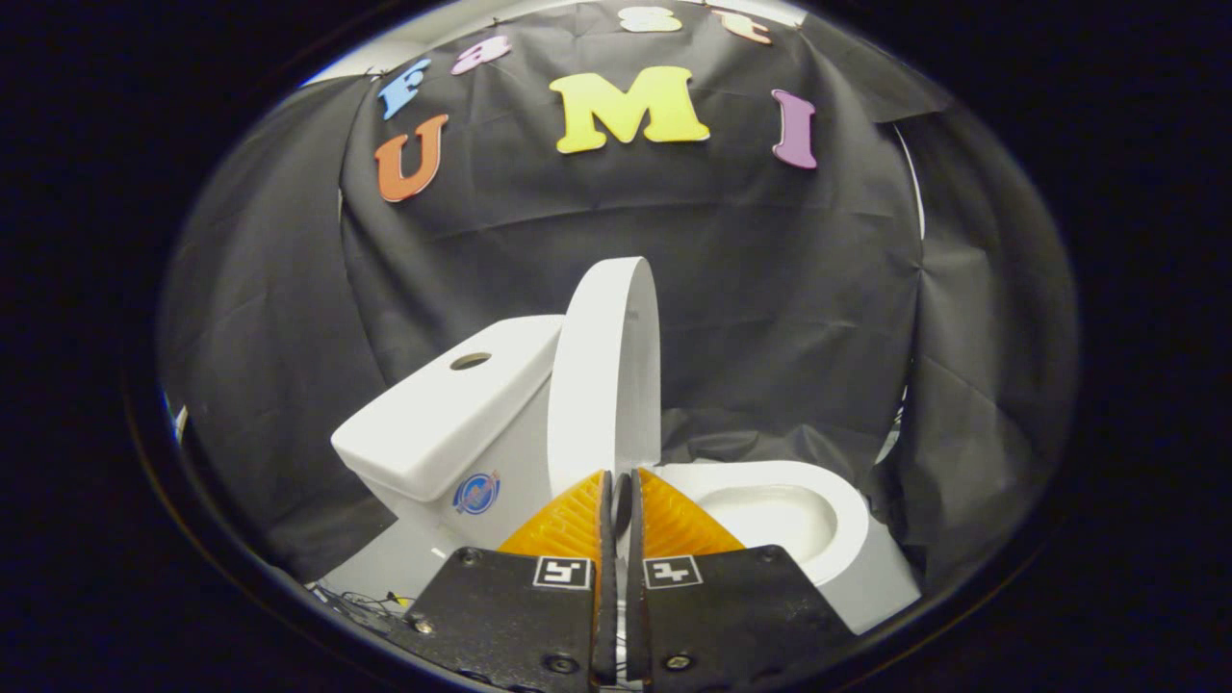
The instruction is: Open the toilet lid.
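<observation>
Here your gripper (621,486) sits nearly closed, holding nothing; just ahead, the white toilet lid (604,371) stands upright against the tank (452,409).

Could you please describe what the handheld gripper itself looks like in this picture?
The gripper has two triangular orange fingers with ribbed faces and thin black pads along their inner edges. Each finger sits on a flat black plate fastened with screws, and each plate carries a small square black-and-white marker near its inner corner.
</observation>
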{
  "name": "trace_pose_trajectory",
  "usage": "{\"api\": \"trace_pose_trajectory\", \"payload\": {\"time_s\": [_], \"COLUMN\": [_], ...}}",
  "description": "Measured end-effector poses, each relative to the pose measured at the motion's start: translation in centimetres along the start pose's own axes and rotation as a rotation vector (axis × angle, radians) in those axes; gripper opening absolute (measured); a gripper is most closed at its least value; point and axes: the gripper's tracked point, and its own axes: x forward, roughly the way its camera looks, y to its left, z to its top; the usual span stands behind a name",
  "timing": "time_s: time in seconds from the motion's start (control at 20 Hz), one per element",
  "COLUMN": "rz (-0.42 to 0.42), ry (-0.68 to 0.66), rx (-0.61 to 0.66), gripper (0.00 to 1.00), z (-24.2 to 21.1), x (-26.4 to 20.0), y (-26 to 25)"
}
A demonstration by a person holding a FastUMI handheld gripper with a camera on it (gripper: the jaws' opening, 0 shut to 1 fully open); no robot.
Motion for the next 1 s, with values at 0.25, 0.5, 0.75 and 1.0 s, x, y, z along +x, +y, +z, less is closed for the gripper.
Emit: {"api": "trace_pose_trajectory", "payload": {"time_s": [0.25,0.5,0.75,1.0], "rz": [0.018,-0.010,-0.026,0.085], "ry": [-0.003,-0.009,0.005,-0.057], "rx": [-0.020,-0.092,-0.169,-0.179], "gripper": [0.07,0.07,0.12,0.58], "z": [0.0,-0.4,-0.8,-0.3], "x": [0.5,0.8,1.2,-1.2], "y": [2.0,4.1,4.9,5.1]}}
